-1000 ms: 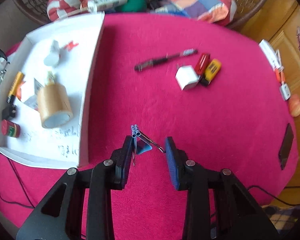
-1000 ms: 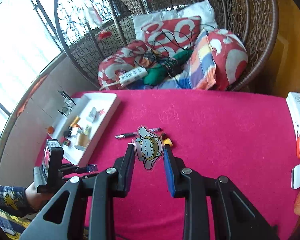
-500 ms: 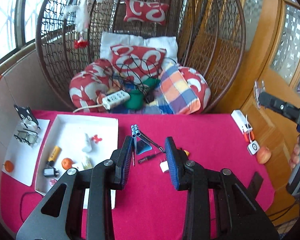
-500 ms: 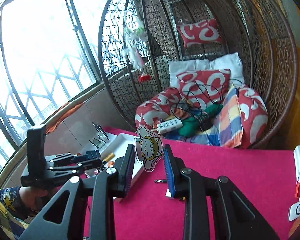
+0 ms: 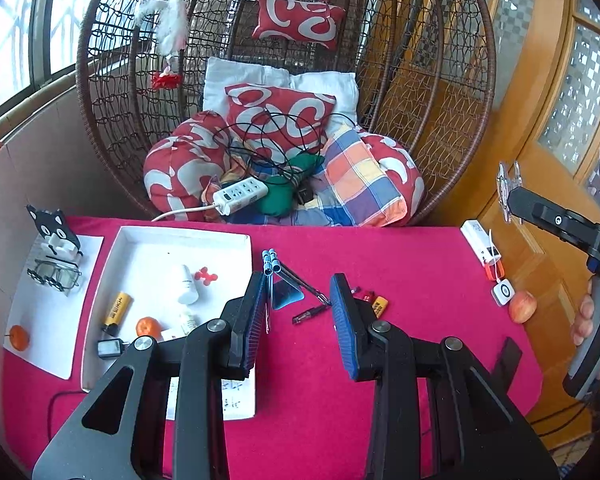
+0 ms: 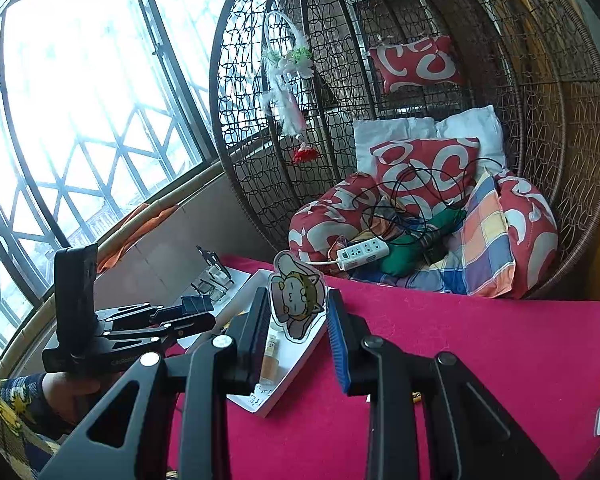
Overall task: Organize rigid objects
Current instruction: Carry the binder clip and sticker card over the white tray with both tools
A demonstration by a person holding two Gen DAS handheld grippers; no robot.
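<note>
Left claw (image 5: 299,296) is raised above the red desk (image 5: 400,256), jaws part open, with a blue binder clip (image 5: 278,280) hanging at the left pad; whether both pads actually squeeze it, I cannot tell. Landmark is the white tray (image 5: 140,240): the clip sits in the air just right of the tray's right wall. Right claw (image 6: 296,316) is also up, jaws part open, with a flat cartoon-cat charm (image 6: 296,296) standing upright between them, over the tray's near corner; grip contact also cannot tell. Inside the tray: white bottle (image 5: 186,284), red piece (image 5: 206,276) beside it, yellow lighter (image 5: 117,309), orange (image 5: 146,327), small black item (image 5: 109,348). Right of the tray on the desk: dark pen (image 5: 310,314) and another yellow lighter (image 5: 380,305). Left of the tray: glasses (image 5: 54,276) and a second orange (image 5: 19,337) on a white sheet (image 5: 52,344).
</note>
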